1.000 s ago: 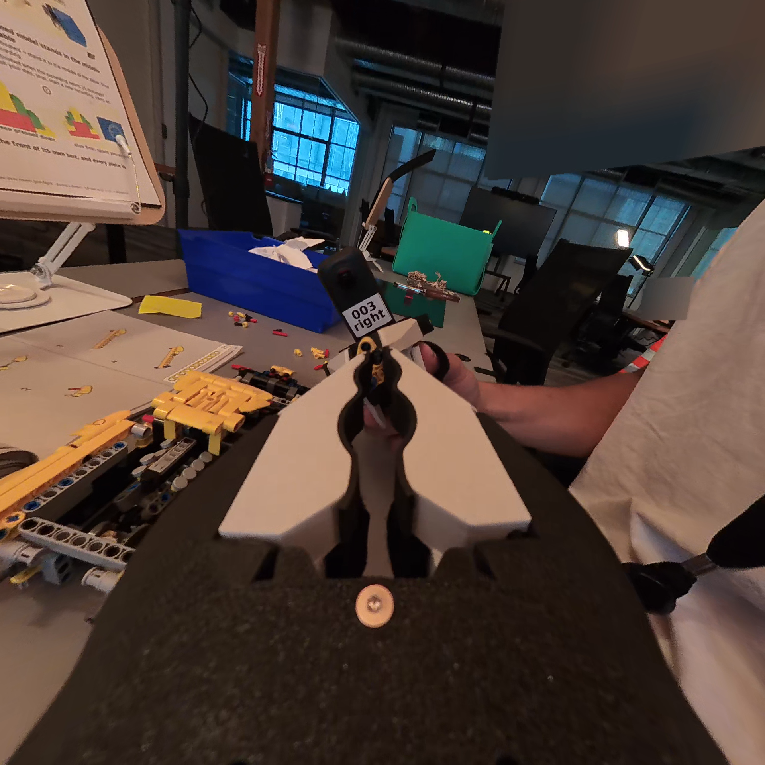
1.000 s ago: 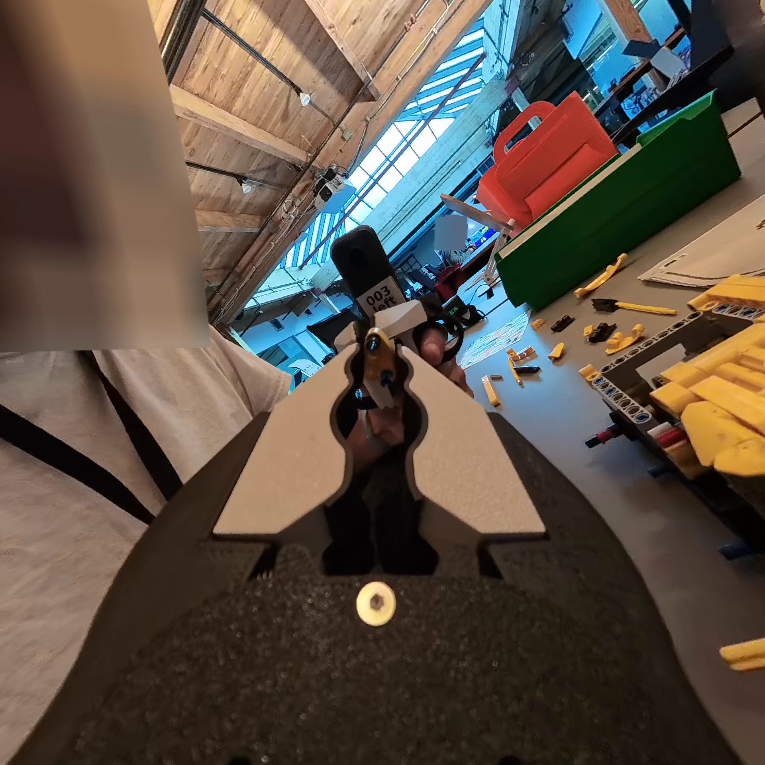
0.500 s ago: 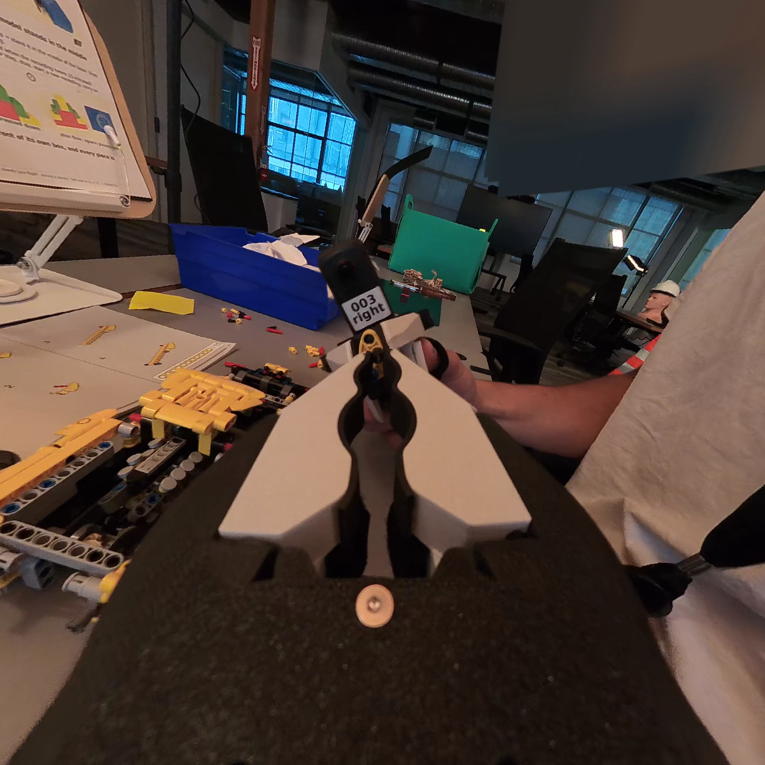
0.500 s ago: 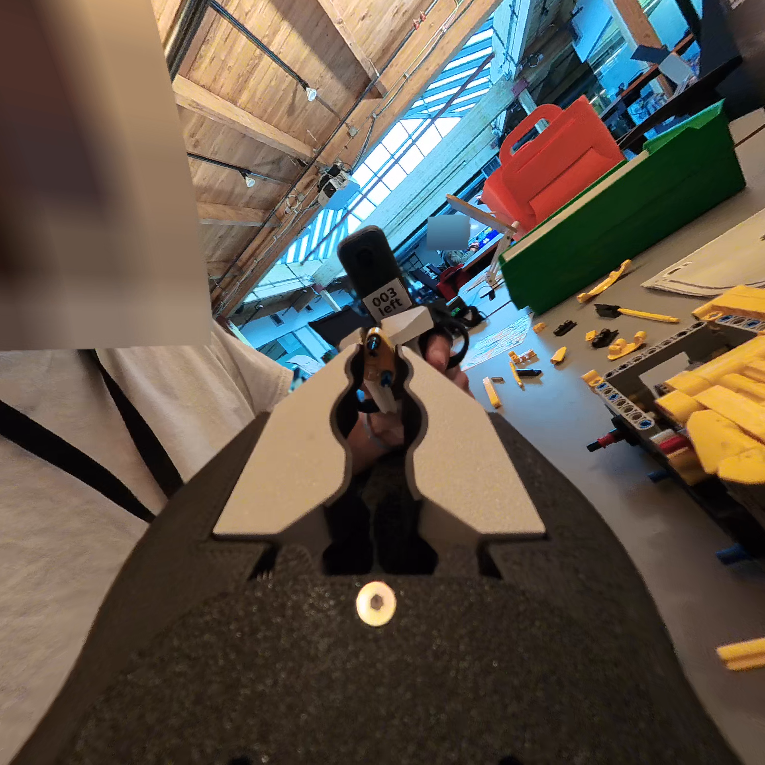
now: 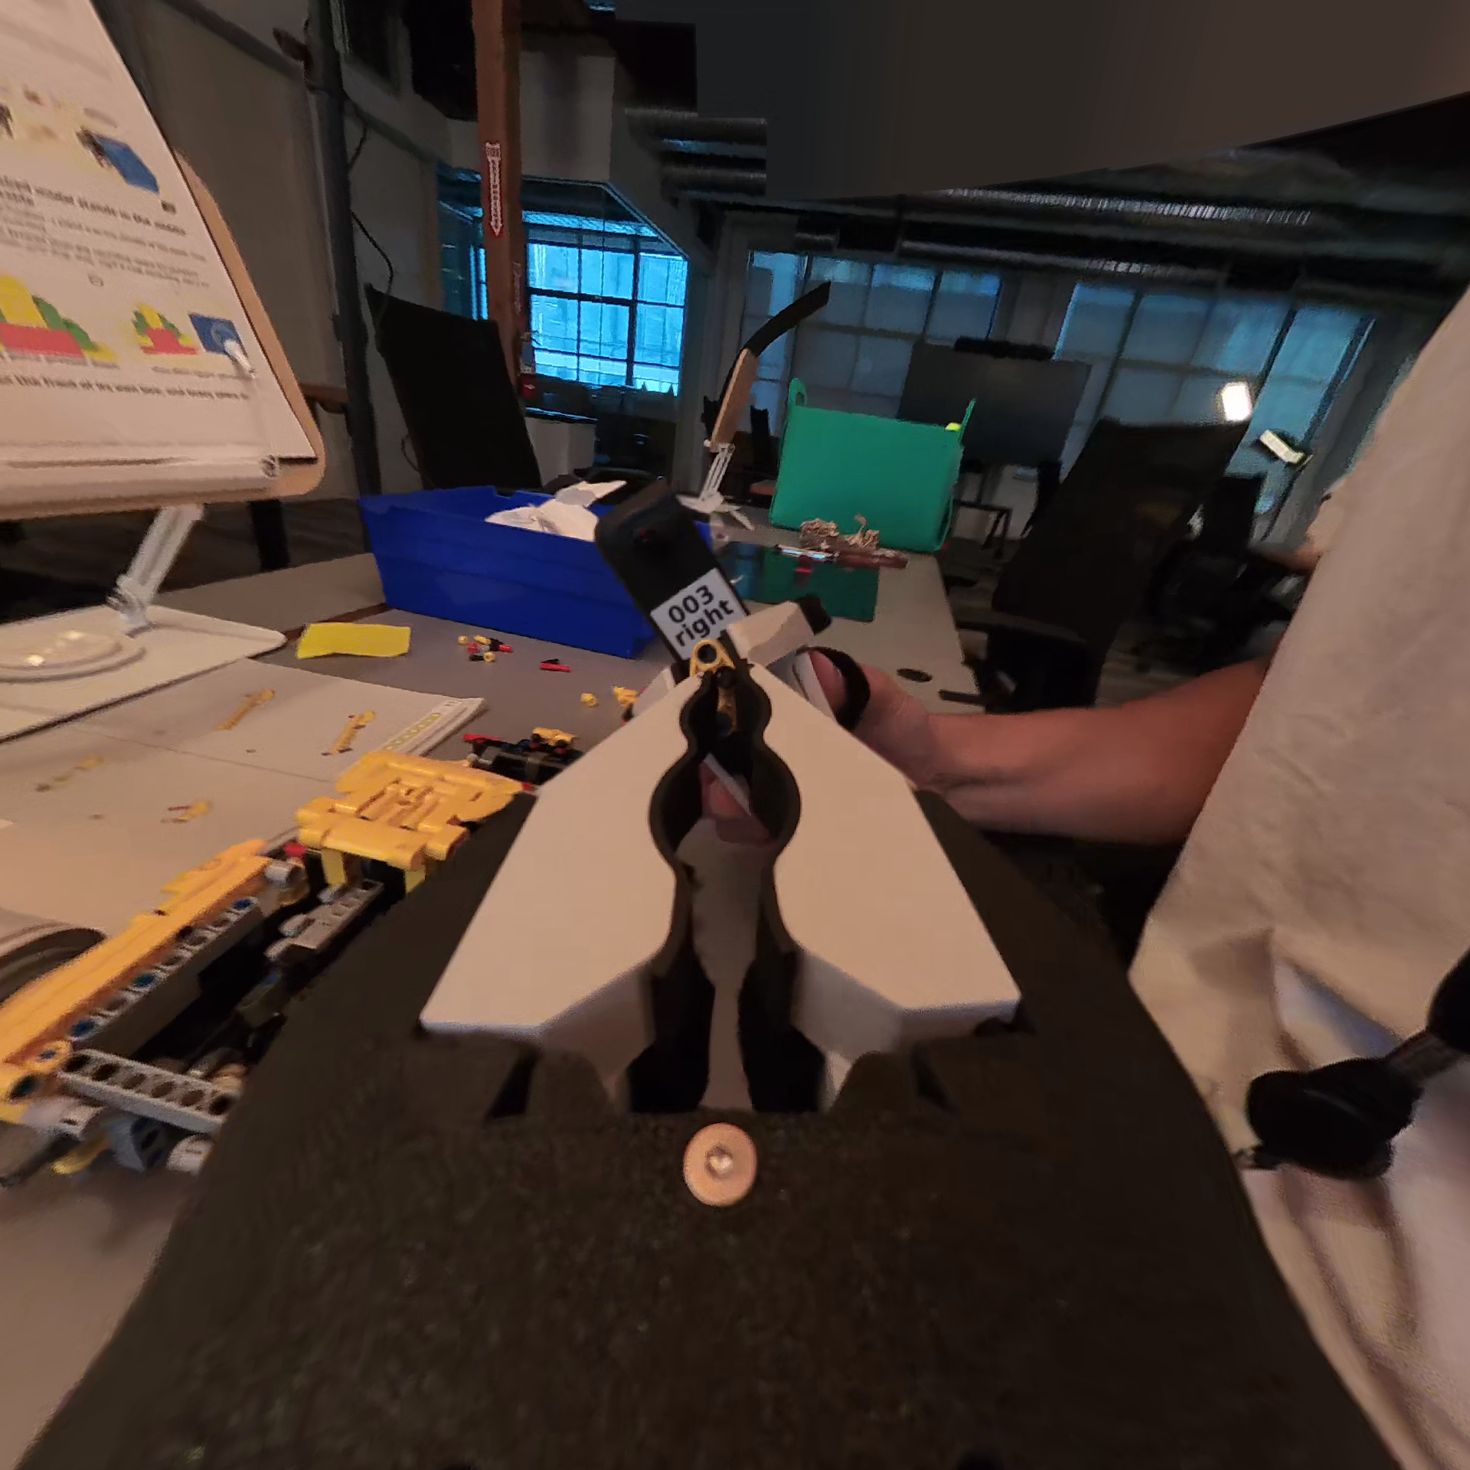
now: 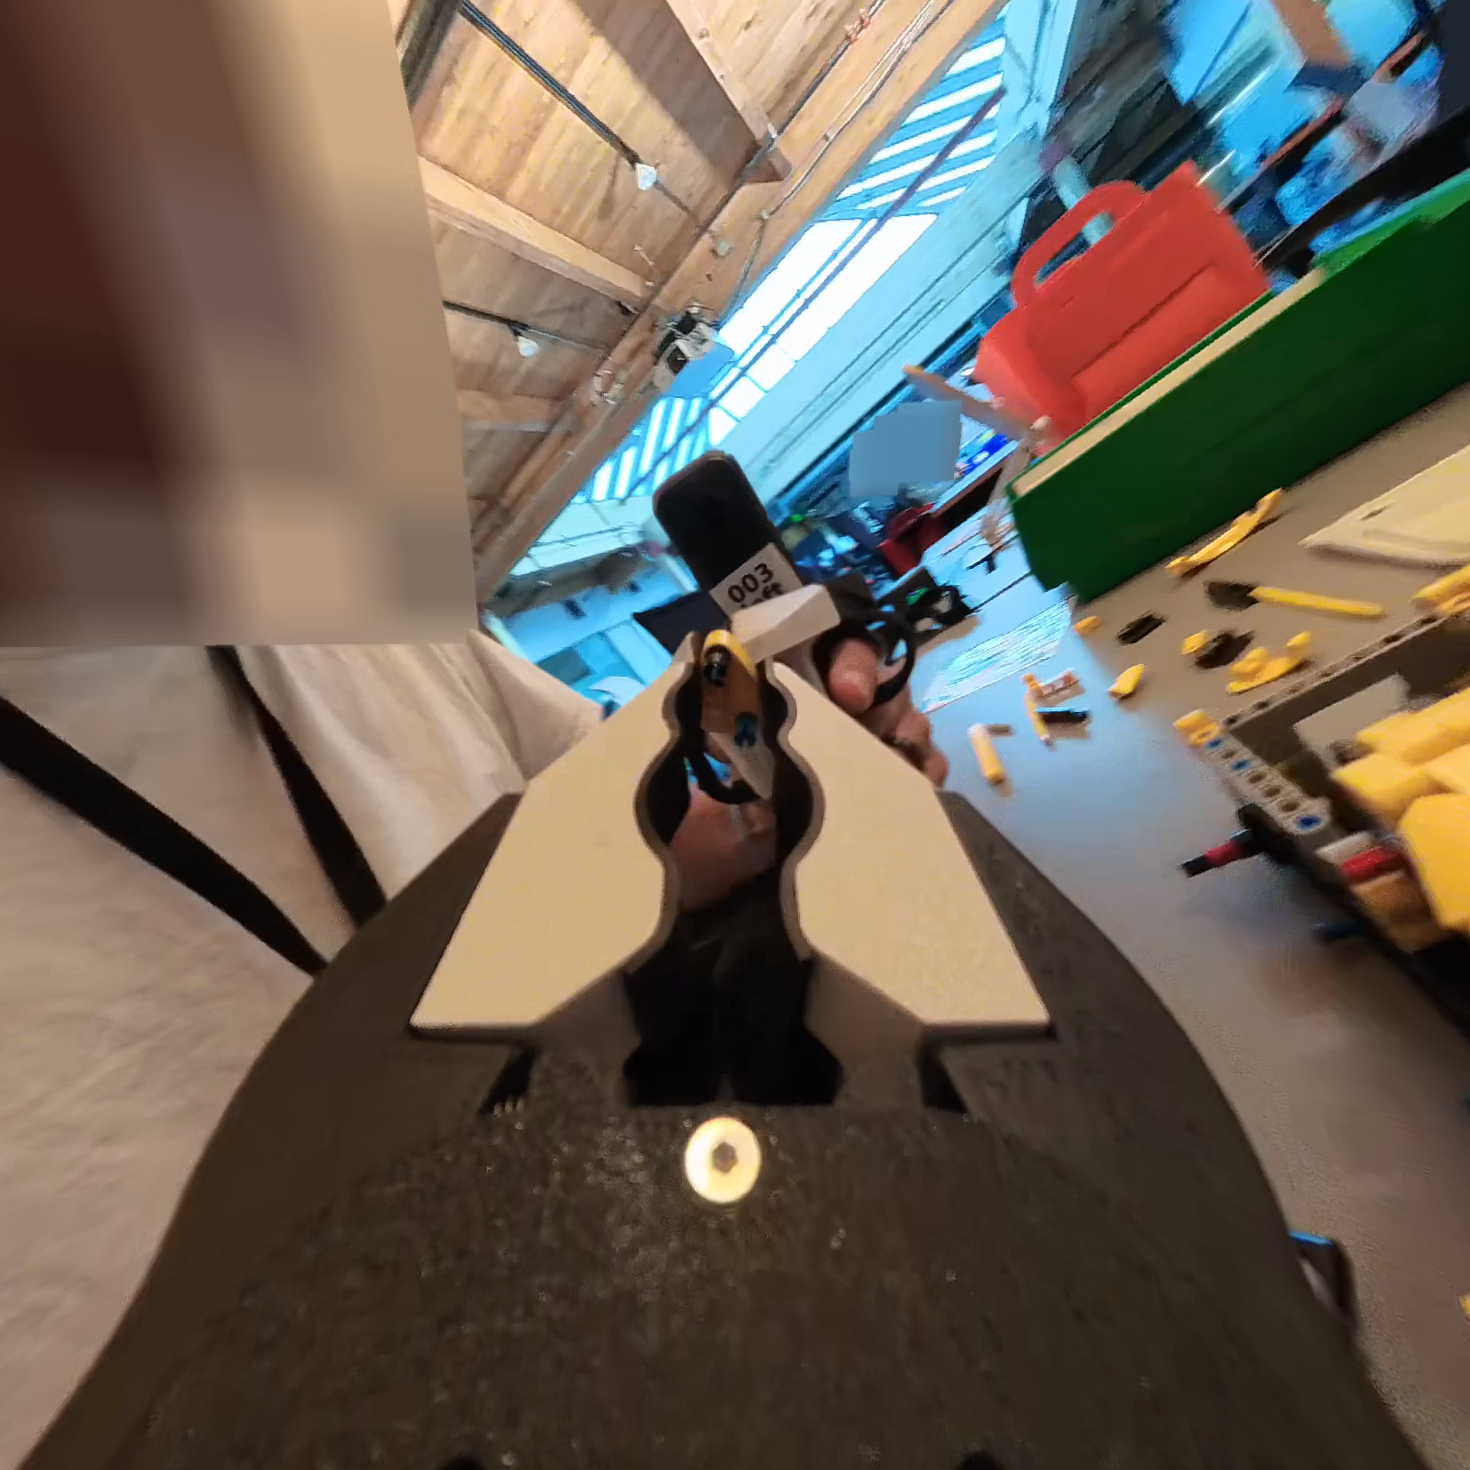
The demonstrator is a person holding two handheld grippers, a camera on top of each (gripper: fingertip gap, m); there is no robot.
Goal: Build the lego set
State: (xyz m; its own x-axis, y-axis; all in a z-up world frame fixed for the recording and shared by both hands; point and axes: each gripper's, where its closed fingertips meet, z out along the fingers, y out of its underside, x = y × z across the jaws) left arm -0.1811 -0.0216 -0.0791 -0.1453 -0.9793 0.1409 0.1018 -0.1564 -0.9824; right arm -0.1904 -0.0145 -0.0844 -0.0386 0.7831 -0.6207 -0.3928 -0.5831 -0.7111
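Lego piece, small, yellow with blue pins, pinched mid-air at centre frame between both sets of jaws. Left gripper and right gripper meeting tip to tip, each clamped on it. Half-built yellow model lying on counter, lower left. Advisable: keeping tips aligned, pressing straight, avoiding twisting the pins.
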